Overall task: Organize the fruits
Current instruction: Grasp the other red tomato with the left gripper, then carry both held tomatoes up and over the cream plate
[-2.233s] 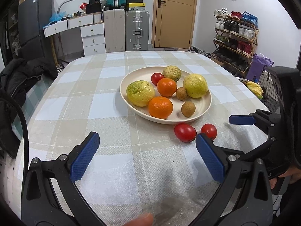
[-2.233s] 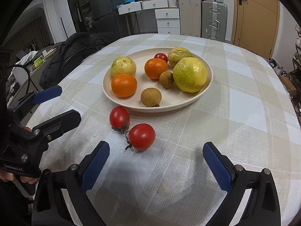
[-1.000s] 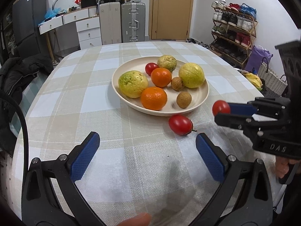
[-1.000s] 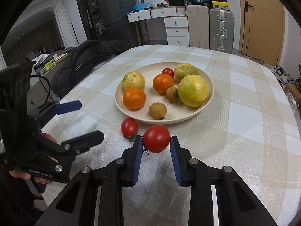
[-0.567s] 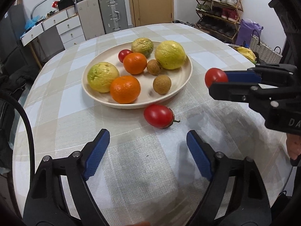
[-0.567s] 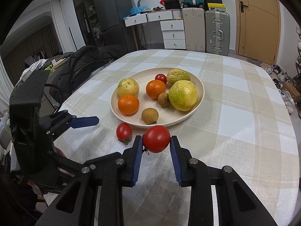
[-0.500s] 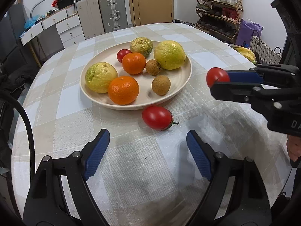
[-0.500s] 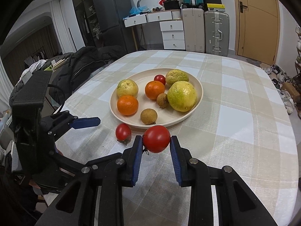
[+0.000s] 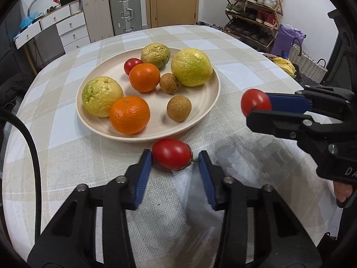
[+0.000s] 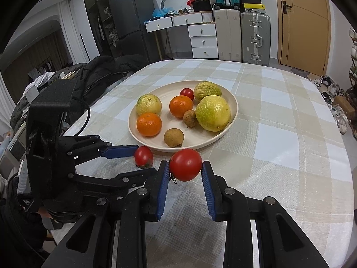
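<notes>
A cream plate (image 9: 200, 111) (image 10: 232, 111) holds two oranges, three yellow-green fruits, two brown longans and a small red tomato. A red tomato (image 9: 172, 154) (image 10: 144, 156) lies on the cloth just in front of the plate. My left gripper (image 9: 175, 158) (image 10: 133, 156) straddles it, with its blue pads (image 9: 145, 174) close on both sides; I cannot tell if they touch. My right gripper (image 10: 185, 167) (image 9: 256, 106) is shut on another red tomato (image 10: 185, 164) (image 9: 254, 101), held above the table to the right of the plate.
The table has a beige checked cloth (image 9: 67, 156) (image 10: 290, 134). A dark jacket (image 10: 100, 71) lies at the table's left edge. Suitcases (image 10: 243, 38), drawers and a shoe rack (image 9: 252, 11) stand beyond the table.
My left gripper has moved forward and narrowed around the tomato on the cloth. My right gripper still holds its tomato and has stayed at about the same height.
</notes>
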### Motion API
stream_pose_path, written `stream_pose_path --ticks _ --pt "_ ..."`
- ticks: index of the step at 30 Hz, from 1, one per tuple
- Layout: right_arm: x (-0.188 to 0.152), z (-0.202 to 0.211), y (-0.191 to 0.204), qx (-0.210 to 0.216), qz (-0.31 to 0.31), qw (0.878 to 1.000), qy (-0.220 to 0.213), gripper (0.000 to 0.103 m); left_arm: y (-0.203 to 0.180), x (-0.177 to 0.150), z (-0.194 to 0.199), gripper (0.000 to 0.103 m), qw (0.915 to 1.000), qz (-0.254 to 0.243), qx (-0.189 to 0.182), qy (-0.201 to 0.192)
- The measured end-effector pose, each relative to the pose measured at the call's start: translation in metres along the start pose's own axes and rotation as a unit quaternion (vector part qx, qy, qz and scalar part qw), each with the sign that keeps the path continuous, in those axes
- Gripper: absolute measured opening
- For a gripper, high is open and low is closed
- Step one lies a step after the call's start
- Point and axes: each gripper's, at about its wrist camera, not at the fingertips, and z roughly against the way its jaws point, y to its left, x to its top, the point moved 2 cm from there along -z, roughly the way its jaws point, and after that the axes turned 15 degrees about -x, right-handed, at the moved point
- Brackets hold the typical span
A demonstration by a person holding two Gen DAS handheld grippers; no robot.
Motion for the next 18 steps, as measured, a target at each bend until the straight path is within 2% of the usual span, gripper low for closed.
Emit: stream_pose_path --ticks 9,18 --pt "-0.001 -0.003 -0.001 0.001 0.001 1.0 0.0 0.03 -0.002 -0.003 0.006 0.039 0.9999 -0.008 -0.002 -0.01" --pt "-0.002 -0.002 -0.001 0.002 -0.002 1.0 -0.006 0.03 -0.007 -0.008 0.027 0.038 0.9988 -0.023 -0.004 -0.043"
